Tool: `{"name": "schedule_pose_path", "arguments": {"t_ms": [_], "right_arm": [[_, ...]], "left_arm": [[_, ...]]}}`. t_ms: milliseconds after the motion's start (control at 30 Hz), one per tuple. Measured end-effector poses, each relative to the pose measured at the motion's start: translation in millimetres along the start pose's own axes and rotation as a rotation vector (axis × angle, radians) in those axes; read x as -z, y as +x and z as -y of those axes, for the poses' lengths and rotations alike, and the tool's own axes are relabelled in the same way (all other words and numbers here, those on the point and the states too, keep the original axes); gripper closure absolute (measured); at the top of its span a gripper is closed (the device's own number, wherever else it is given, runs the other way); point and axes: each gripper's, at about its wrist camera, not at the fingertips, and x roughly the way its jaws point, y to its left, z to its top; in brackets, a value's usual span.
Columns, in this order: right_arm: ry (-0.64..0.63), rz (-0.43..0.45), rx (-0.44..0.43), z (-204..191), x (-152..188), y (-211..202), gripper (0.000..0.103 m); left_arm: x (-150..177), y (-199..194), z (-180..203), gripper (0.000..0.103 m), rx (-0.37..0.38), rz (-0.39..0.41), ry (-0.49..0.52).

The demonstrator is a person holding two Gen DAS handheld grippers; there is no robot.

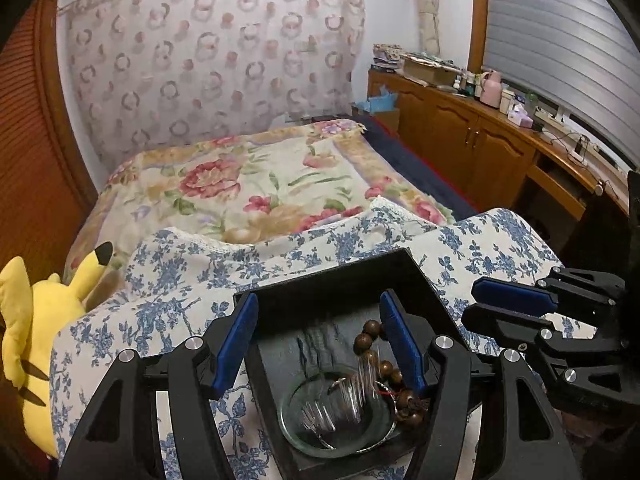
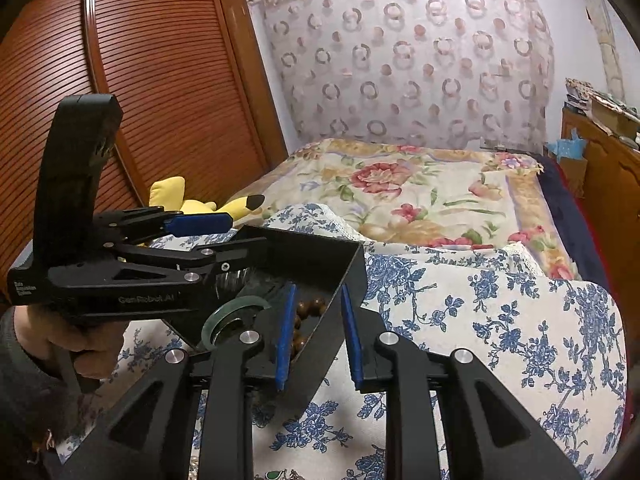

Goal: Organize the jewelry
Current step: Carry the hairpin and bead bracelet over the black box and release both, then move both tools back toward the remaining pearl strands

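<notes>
Left wrist view: left gripper [image 1: 318, 344] spread wide, nothing pinched; black tray [image 1: 416, 280] beneath and ahead of fingers. Inside tray, between fingers: glass bangle [image 1: 288, 428], wooden bead bracelet [image 1: 384, 364] against right finger, blurred clear strand [image 1: 352, 392] hard to identify.

Right wrist view: right gripper [image 2: 318, 334] partly spread, straddling tray wall [image 2: 344, 276], pads not visibly pressing it. Beads [image 2: 310, 308] just ahead.

Advice: steady tray first; lower slowly, keep pieces separate, avoid snagging.
</notes>
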Motion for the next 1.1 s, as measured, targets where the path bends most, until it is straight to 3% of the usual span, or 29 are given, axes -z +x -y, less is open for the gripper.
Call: {"name": "schedule_pose_path", "arguments": {"t_ms": [300,633,700,833,900,1100], "right_arm": [[-0.004,0.002,0.001,0.4,0.3,0.3,0.078],[-0.059,0.025,0.016,-16.2,-1.4,-9.4,0.078],[-0.058,0.033,0.018,-19.3,-5.3,-13.2,0.078],[-0.092,0.048,0.035,-33.6,-10.3,-31.9,0.078],[-0.110,0.048,0.038,-40.0,-8.6,-39.3,0.078],[-0.131,0.024,0.048,-58.7,20.5,-66.6,0.078]], "left_arm": [[3.8,-16.3,-3.9,0.042,-0.015,0.016,-0.004],[38.7,-50.9,-14.5,0.035,-0.026,0.033,-0.051],[48.8,-61.0,-17.1,0.024,-0.044,0.038,-0.053],[70.0,-81.6,-20.5,0.021,-0.055,0.040,-0.055],[79.6,-88.7,-22.6,0.014,-0.057,0.039,-0.056],[113.6,-106.3,-27.8,0.008,-0.048,0.020,-0.071]]}}
